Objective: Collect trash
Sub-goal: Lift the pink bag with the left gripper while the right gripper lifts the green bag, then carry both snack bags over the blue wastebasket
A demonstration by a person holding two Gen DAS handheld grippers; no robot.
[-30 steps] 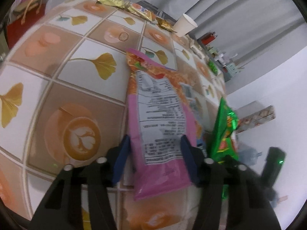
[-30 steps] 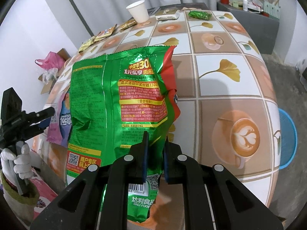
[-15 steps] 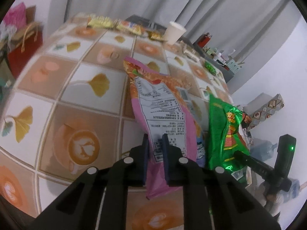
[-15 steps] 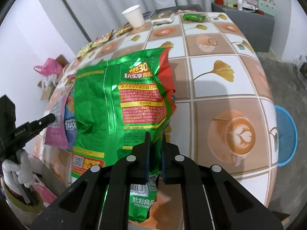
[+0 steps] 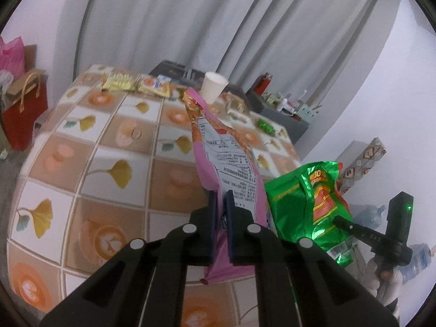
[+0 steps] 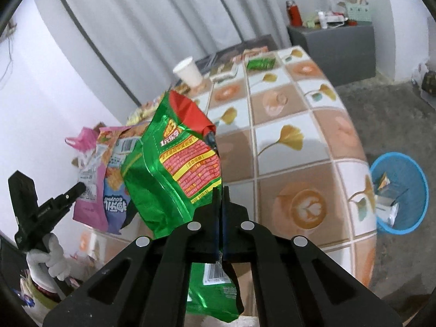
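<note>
Both bags are coming up off the table (image 5: 90,163) now, one in each hand! The left gripper (image 5: 220,204) is pinching the pink snack bag (image 5: 231,169) low down near its bottom seam, jaws having just been closing and now clamped tight on the film, and the bag is standing tall above the near edge of the table, its printed back panel facing the camera. The right gripper (image 6: 220,201) is doing the same with the green snack bag (image 6: 174,169), jaws having just been closing and now squeezed on the foil close to its lower edge, the bag hanging clear over the near left corner of the table. That green one is looking crumpled and shiny, torn open at its red top; the pink one is looking flat, limp and empty. So the pick-up seems done for these two, but nothing is binned yet: the blue waste basket (image 6: 419,218) is sitting on the floor off the table's right edge, already holding a few scraps, and both bags are needing a trip over there. Plenty is left after that too, with a paper cup (image 6: 188,72), yellow wrappers (image 5: 120,83) and a small green packet (image 6: 260,62) waiting along the far edge.
</note>
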